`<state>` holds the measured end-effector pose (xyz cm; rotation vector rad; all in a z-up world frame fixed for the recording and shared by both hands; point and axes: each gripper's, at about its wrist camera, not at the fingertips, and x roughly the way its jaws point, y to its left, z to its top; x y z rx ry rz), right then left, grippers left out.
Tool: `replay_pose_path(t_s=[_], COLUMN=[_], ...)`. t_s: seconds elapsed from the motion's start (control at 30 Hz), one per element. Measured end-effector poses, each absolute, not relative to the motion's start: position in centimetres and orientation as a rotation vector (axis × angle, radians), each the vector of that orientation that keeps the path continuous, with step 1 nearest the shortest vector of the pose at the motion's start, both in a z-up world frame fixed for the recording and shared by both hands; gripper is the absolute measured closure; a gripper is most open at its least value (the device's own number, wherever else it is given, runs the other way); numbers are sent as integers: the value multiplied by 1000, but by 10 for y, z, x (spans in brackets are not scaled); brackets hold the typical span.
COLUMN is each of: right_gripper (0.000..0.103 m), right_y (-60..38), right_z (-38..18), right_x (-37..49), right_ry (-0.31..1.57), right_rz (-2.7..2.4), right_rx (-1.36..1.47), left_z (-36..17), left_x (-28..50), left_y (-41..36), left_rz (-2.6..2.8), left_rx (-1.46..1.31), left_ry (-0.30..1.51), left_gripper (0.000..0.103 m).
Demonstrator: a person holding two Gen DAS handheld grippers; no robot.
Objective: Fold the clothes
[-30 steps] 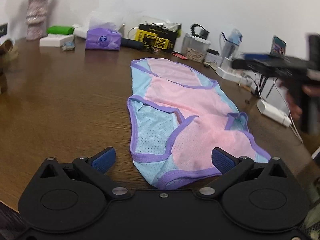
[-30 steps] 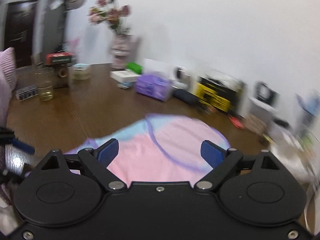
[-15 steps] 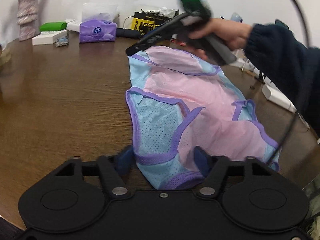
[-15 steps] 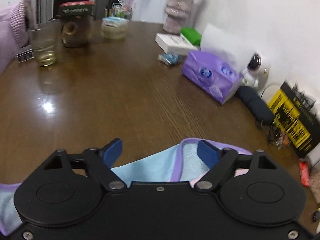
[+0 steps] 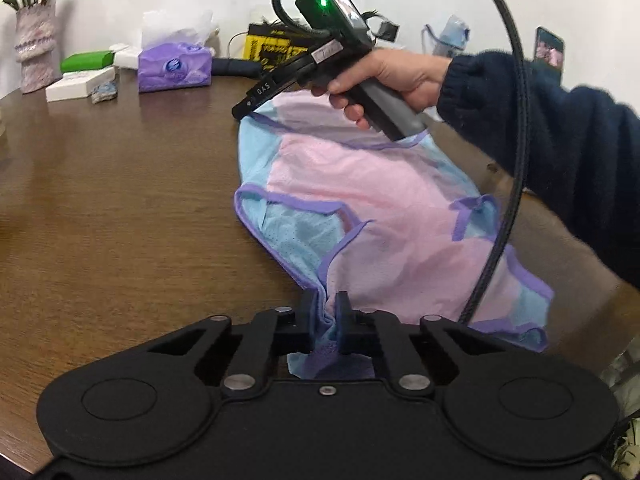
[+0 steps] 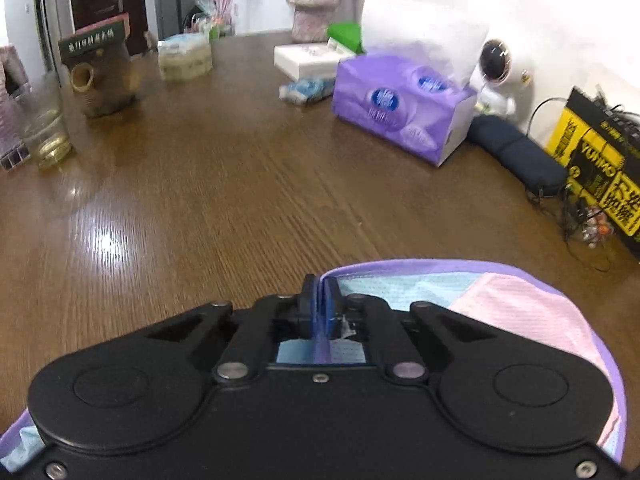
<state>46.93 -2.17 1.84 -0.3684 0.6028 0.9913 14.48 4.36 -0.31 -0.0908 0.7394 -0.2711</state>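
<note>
Fabric is pinched at both ends: left tool point(image 5: 325, 312) clamped on the near hem of the pink-and-blue garment point(image 5: 372, 208) lying on the desk point(image 5: 120, 200), right tool point(image 6: 319, 300) clamped on its far purple edge. Thin mesh could slip out if lifted unevenly, ruining the fold. Readable: "OAS" on the right tool's arm, "YUNMO" on the yellow box point(image 6: 600, 176).

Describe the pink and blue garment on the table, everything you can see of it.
The garment is thin, perforated mesh fabric, pink in the middle with light blue side panels and purple binding along its edges. It lies mostly flat and a little rumpled on the wooden table. The left gripper is shut on its near edge, bunching the cloth there; the right gripper is shut on the purple-trimmed far edge.
</note>
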Motion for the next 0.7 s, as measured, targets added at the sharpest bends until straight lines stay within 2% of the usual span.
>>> replay_pose_path(t_s=[0.17,0.27,0.3,0.33,0.37,0.4,0.43,0.47,0.5,0.57,0.7], right_gripper=[98,98,97,91,84,67,61,50,42,41,41], right_y=[-82,-113,-122,-130,-137,-142,-146,-150,-154,-156,-141], right_z=[53,54,48,42,34,27,23,24,27,35,47], right_x=[463,465,467,469,470,469,467,465,464,465,485], right_ry=[506,512,532,552,579,598,604,594,571,537,513], right_rz=[960,906,876,846,814,794,786,790,805,815,794], right_rx=[-191,-142,-136,-130,-149,-178,-194,-193,-175,-159,-184], left_z=[22,26,21,16,13,13,12,12,14,21,19], left_x=[137,137,140,144,147,147,148,149,148,144,157], left_y=[20,-7,-15,-22,-24,-23,-22,-21,-15,-3,17], left_rz=[-365,-447,-463,-478,-487,-491,-496,-500,-498,-491,-409], left_rx=[-24,15,15,1,-20,-41,-62,-83,-110,-148,-177], left_ry=[671,665,679,699,712,718,725,732,711,664,669], left_gripper=[97,97,96,94,87,70,60,43,32,24,24])
